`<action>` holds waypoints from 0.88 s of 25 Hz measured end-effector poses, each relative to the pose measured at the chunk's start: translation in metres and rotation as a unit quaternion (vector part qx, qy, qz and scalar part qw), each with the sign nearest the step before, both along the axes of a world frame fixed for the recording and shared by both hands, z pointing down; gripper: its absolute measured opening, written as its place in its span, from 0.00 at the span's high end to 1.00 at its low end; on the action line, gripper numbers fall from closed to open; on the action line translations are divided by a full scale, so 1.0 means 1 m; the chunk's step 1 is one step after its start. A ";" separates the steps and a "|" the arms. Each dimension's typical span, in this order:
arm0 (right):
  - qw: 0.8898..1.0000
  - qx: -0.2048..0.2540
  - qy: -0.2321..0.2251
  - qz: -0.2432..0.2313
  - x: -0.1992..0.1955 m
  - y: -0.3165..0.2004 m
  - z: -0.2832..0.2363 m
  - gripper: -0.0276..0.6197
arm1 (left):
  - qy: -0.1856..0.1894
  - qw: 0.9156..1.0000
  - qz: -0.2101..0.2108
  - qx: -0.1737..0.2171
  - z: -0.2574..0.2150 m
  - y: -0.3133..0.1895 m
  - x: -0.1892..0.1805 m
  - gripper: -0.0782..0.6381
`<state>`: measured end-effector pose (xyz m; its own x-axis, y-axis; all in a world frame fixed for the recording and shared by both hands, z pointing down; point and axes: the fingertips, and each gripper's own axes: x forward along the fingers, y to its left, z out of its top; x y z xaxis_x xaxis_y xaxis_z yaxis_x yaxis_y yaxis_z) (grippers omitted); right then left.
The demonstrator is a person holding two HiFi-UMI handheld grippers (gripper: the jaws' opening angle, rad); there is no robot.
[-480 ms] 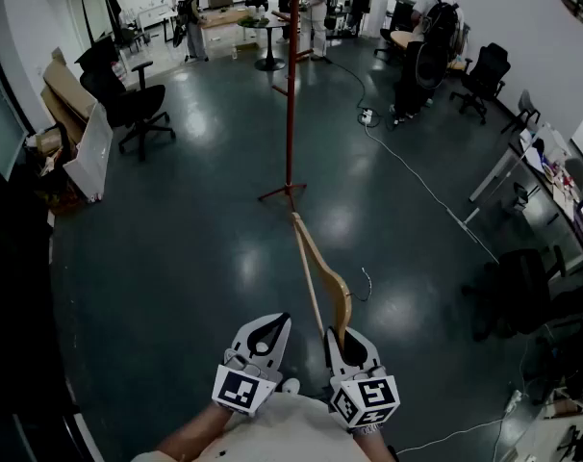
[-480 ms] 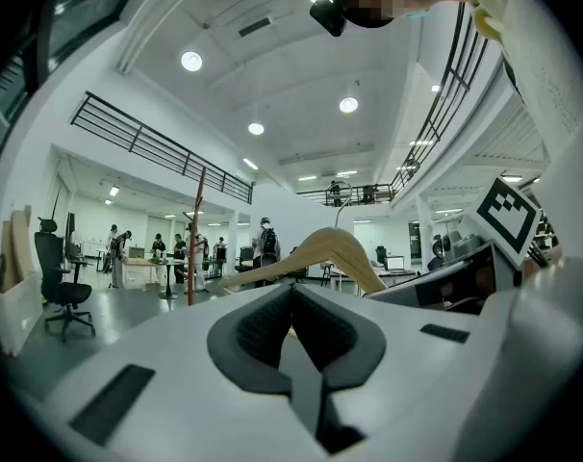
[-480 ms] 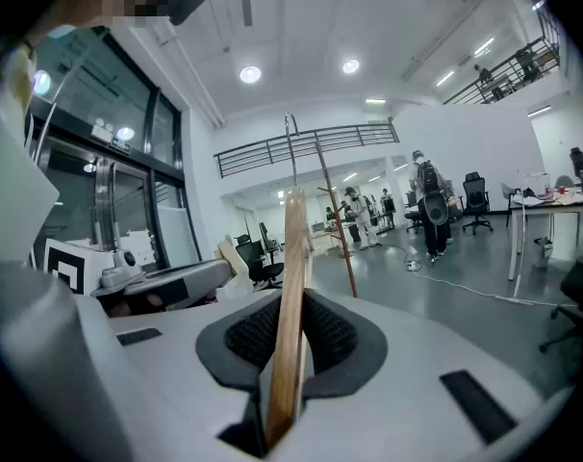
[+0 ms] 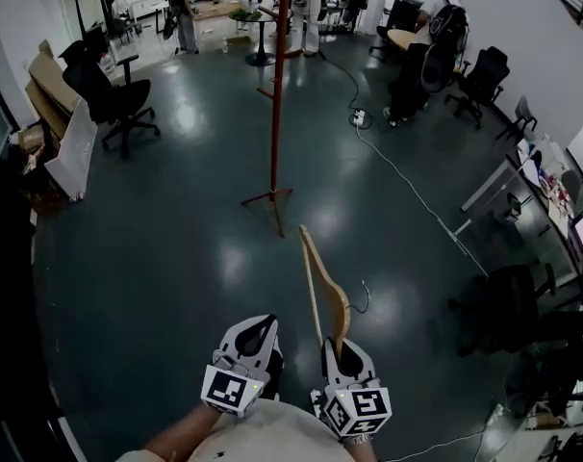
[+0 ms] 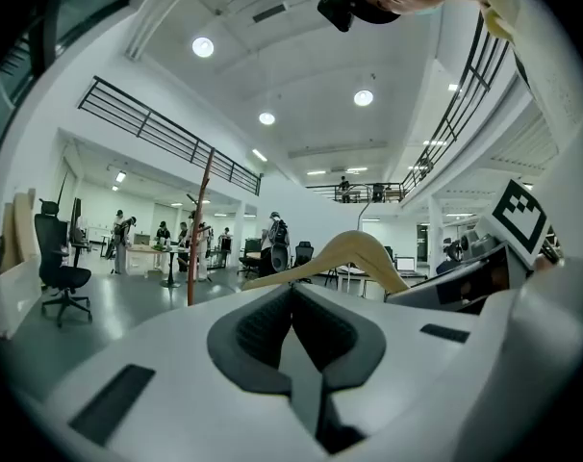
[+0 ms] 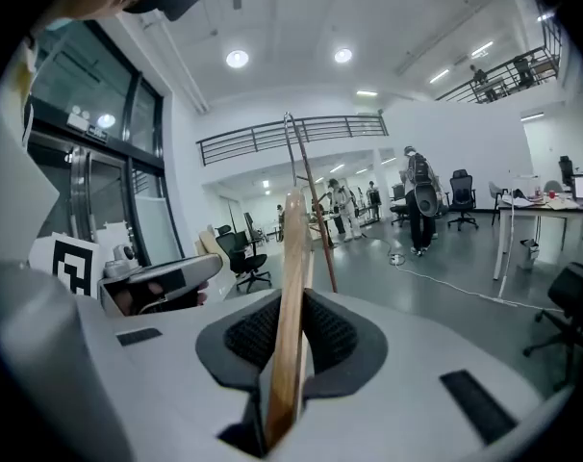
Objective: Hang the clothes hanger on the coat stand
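A light wooden clothes hanger (image 4: pixel 326 292) juts forward over the floor, and my right gripper (image 4: pixel 342 347) is shut on its near end. In the right gripper view the hanger (image 6: pixel 291 277) stands edge-on between the dark pads (image 6: pixel 335 335), rising past them. The red coat stand (image 4: pixel 277 85) is ahead and a little left, and its base (image 4: pixel 269 198) rests on the floor beyond the hanger's tip. Beside the right one, my left gripper (image 4: pixel 256 332) is shut with nothing in it. The left gripper view shows the hanger (image 5: pixel 354 251) to the right and the stand (image 5: pixel 197 229) far off.
The dark glossy floor (image 4: pixel 176 258) runs up to the stand. An office chair (image 4: pixel 114 99) and leaning boards (image 4: pixel 65 142) stand at the left. A white cable (image 4: pixel 417 195) crosses the floor at the right, near desks (image 4: pixel 532 176). Several people stand at tables (image 4: pixel 243 12) far behind.
In the head view the stand has slid left and both grippers sit lower. The hanger's tip now lies right of the base. The grip on the hanger is unchanged.
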<state>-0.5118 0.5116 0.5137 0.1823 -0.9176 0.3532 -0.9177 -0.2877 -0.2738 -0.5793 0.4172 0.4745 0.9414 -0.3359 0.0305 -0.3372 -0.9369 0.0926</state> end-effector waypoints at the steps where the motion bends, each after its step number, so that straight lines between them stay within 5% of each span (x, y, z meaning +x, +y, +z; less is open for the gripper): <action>1: 1.000 0.000 0.001 0.000 0.013 -0.009 -0.003 0.85 | 0.005 1.000 0.003 0.003 -0.004 -0.010 0.017 0.87; 14: 0.999 0.013 0.037 0.022 0.121 -0.151 -0.022 0.85 | 0.025 0.996 0.070 0.042 -0.016 -0.140 0.143 0.87; 22: 0.998 0.011 0.026 0.047 0.176 -0.174 -0.019 0.85 | 0.038 0.993 0.103 0.045 -0.029 -0.163 0.206 0.87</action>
